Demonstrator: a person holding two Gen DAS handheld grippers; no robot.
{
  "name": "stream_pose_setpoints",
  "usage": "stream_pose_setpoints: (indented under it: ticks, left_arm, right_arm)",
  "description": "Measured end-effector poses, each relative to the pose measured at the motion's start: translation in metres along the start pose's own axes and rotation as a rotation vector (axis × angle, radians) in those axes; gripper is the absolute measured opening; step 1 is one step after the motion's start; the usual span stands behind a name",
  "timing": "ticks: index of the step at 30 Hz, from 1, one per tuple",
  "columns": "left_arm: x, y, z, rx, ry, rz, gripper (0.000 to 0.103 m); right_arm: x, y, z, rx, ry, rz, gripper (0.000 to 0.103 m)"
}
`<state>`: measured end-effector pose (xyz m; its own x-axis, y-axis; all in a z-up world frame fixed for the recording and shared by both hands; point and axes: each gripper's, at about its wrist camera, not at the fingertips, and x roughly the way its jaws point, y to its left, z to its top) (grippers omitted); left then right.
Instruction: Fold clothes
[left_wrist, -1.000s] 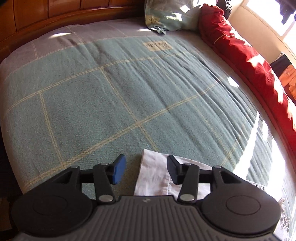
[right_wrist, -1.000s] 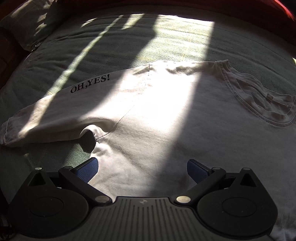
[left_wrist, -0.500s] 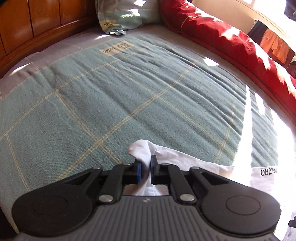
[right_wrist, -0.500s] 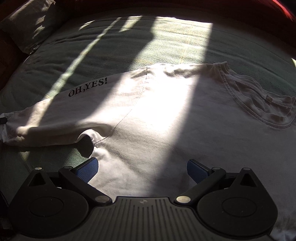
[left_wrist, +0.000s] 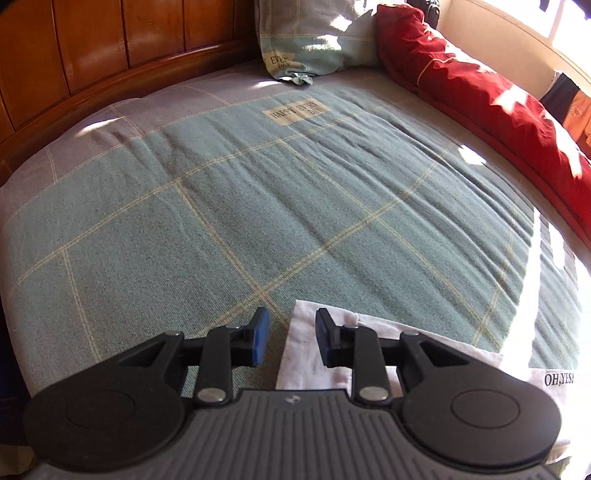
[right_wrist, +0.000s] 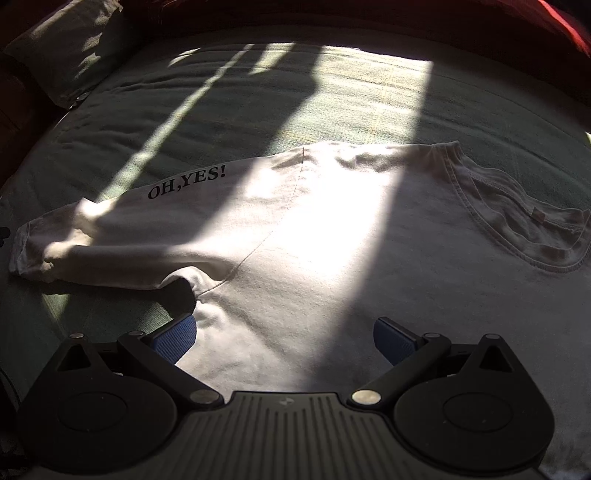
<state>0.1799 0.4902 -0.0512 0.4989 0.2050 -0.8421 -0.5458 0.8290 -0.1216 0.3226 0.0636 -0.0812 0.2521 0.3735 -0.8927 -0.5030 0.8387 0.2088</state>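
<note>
A white T-shirt lies spread flat on the green checked bedspread. Its sleeve, printed "OH,YES!", stretches out to the left, and the collar is at the right. My left gripper is open at the sleeve's cuff; the cuff's edge lies flat on the bed between the blue pads, and neither pad presses on it. My right gripper is open wide low over the shirt's body, just below the armpit, with nothing gripped.
A wooden headboard runs along the far left. A checked pillow leans at the head of the bed. A rolled red quilt lines the right side under a bright window. Strong sun and shadow bands cross the bed.
Half a second ago my left gripper was shut on the sleeve cuff, lifting it. It has now opened, and the cuff lies flat again. The right gripper has stayed put.
</note>
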Motion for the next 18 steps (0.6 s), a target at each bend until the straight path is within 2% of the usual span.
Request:
stream_pose_setpoints:
  ticks: [5, 9, 12, 15, 18]
  left_arm:
    - [-0.006, -0.011, -0.004, 0.056, 0.0, -0.036, 0.031]
    - [0.01, -0.068, 0.0, 0.369, 0.028, -0.123, 0.032]
    - [0.025, -0.095, 0.004, 0.531, 0.049, -0.185, 0.04]
    - [0.037, -0.109, 0.013, 0.612, 0.081, -0.252, 0.053]
    - [0.049, -0.111, 0.017, 0.653, 0.131, -0.28, 0.056]
  right_arm:
    - [-0.002, 0.019, 0.02, -0.154, -0.063, 0.06, 0.101]
    - [0.0, 0.039, 0.059, -0.353, -0.111, 0.158, 0.083]
    - [0.009, 0.056, 0.09, -0.512, -0.108, 0.21, 0.073]
    - [0.026, 0.069, 0.117, -0.641, -0.078, 0.244, 0.069]
    - [0.049, 0.08, 0.135, -0.725, -0.023, 0.284, 0.064]
